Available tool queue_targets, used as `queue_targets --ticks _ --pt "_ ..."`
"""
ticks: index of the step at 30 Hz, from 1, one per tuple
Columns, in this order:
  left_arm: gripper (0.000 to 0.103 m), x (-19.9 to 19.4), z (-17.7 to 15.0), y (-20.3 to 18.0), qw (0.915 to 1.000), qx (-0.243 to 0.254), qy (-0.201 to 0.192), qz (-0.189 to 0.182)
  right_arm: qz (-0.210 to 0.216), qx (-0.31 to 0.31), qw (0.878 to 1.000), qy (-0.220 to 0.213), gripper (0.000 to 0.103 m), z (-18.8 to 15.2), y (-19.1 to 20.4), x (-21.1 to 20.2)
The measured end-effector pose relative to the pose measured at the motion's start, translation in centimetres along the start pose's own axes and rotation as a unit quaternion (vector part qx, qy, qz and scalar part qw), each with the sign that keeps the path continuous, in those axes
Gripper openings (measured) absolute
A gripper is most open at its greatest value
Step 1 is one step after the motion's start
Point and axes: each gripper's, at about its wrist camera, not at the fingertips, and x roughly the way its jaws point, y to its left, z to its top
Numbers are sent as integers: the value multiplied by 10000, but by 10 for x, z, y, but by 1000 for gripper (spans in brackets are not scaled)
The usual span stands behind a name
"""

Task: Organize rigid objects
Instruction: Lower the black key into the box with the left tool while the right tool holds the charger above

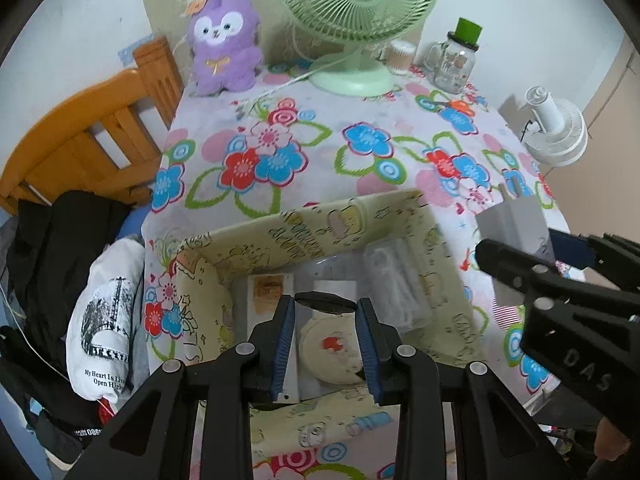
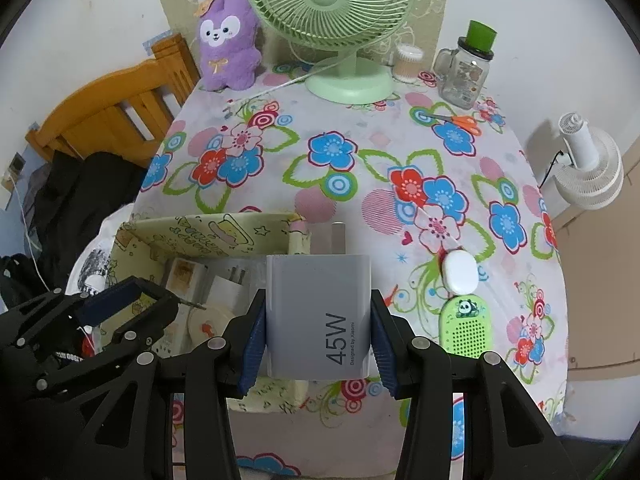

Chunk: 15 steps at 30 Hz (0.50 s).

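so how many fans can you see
2: a green fan at the table's far edge, beside the purple plush, and a white fan off the table's right side. None look hidden.

Left gripper (image 1: 326, 344) fingers parted, right gripper (image 2: 318, 334) fingers clamped.

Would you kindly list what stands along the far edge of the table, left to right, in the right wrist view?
Purple plush toy → green fan → cotton swab tub → glass jar.
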Motion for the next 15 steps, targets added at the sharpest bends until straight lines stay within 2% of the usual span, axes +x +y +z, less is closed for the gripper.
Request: queue_targets --ticks 9,15 --pt "31 28 0 20 9996 -8 279 39 -2 -104 9999 114 50 13 21 24" --pt "31 40 4 25 9994 11 331 20 83 -322 9992 240 50 15 39 37"
